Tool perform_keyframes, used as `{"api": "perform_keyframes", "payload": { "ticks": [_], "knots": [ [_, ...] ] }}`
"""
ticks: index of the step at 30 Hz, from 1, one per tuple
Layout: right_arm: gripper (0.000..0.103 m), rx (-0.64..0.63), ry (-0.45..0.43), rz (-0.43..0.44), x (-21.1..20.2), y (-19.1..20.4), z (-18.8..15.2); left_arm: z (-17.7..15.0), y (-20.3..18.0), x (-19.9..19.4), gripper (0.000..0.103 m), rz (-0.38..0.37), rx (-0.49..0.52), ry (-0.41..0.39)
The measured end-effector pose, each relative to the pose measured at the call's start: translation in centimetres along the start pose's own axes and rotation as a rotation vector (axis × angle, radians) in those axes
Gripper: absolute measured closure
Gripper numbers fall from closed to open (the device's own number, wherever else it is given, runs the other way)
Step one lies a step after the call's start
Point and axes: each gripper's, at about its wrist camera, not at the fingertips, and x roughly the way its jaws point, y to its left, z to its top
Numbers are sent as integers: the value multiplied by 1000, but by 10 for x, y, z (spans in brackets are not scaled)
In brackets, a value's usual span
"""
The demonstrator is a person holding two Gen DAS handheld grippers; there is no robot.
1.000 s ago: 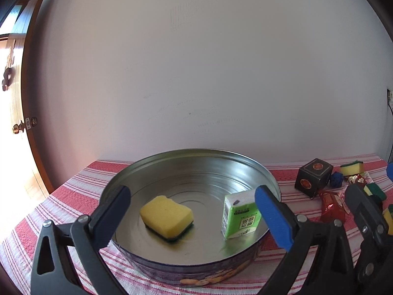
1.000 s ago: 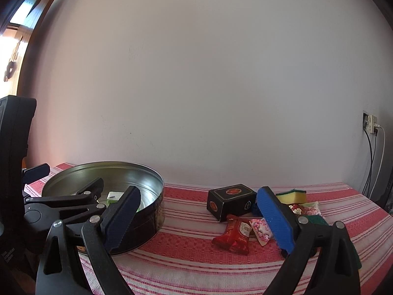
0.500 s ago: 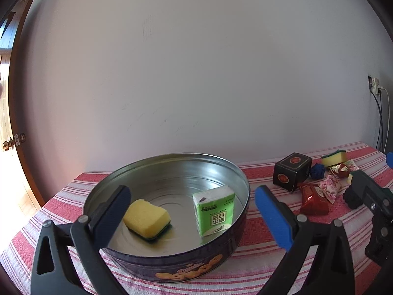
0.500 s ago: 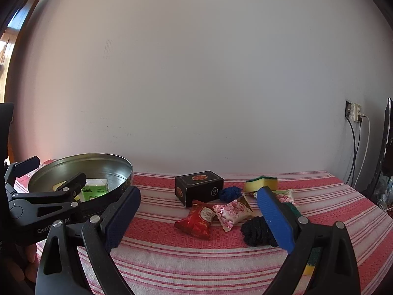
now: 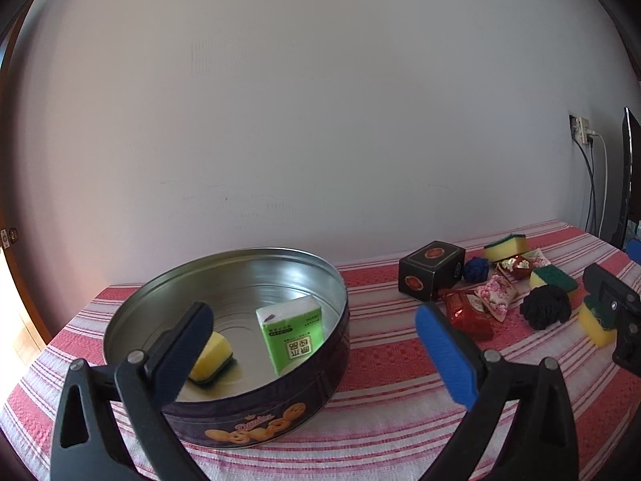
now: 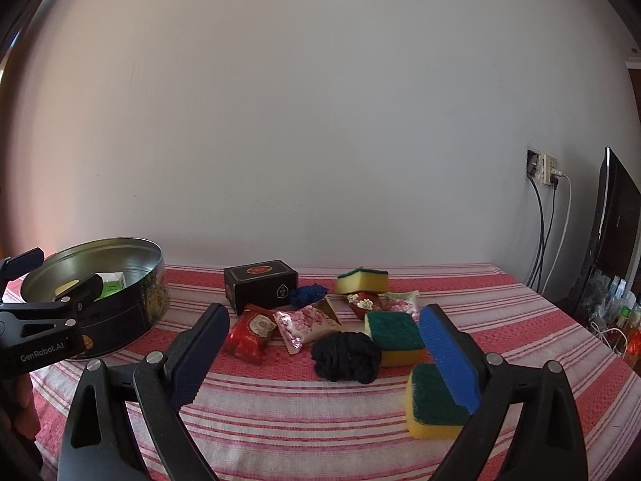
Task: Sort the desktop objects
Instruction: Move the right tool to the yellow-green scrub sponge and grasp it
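A round cookie tin (image 5: 280, 413) (image 6: 132, 312) at the table's left holds a yellow sponge (image 5: 211, 356) and a green tissue pack (image 5: 291, 330). My left gripper (image 5: 316, 356) hangs open over the tin's near right rim, holding nothing. To the right lies a pile: a black box (image 6: 260, 286), red snack packet (image 6: 250, 332), pink packet (image 6: 306, 324), black yarn ball (image 6: 346, 356), blue yarn ball (image 6: 307, 294) and three sponges (image 6: 394, 336) (image 6: 430, 405) (image 6: 362, 280). My right gripper (image 6: 324, 354) stands open in front of that pile, around nothing.
A red and white striped cloth (image 6: 280, 409) covers the table, which backs onto a plain wall. A wall socket with cables (image 6: 545, 168) and a dark screen (image 6: 613, 216) stand at the far right. The left gripper's body (image 6: 44, 332) shows by the tin.
Both views have swung right. My left gripper shifted from centred over the tin toward its right rim. My right gripper moved right, from near the tin to facing the pile.
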Motion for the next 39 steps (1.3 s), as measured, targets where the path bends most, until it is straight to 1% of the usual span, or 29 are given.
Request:
{"api": "perform_keyframes", "payload": {
  "ticks": [6,8,11,15,19,21,25,29,30,32,33,34,35,38,39],
  "knots": [
    [6,81,72,-32,12,-40,-4,-1,-25,-1,1,-27,58,7],
    [6,89,88,-41,14,-51,-4,-1,-32,0,1,-33,68,16],
    [6,90,111,-71,16,-68,-6,0,-40,1,1,-63,56,42],
    [6,119,151,-85,18,-94,-10,2,-56,4,1,-101,49,67],
    [6,157,199,-70,22,-111,-14,3,-72,7,1,-125,53,95],
    [6,172,240,-47,28,-113,-15,3,-77,7,1,-128,49,112],
    [6,160,342,-35,48,-109,-20,2,-83,10,1,-126,49,141],
    [6,164,406,-29,64,-106,-23,0,-83,14,1,-108,60,163],
    [7,158,427,-31,68,-105,-25,0,-81,16,1,-107,56,171],
    [15,143,475,-42,76,-103,-28,-1,-79,20,1,-112,44,194],
    [16,139,497,-45,81,-103,-30,-2,-79,23,1,-114,39,204],
    [20,136,520,-53,85,-103,-32,-2,-79,25,1,-116,38,213],
    [28,135,542,-60,88,-104,-34,-2,-79,27,1,-117,42,220],
    [35,128,601,-39,97,-103,-40,0,-86,35,1,-113,73,236],
    [39,115,598,-42,96,-101,-39,1,-88,39,1,-115,79,245]
  ]
}}
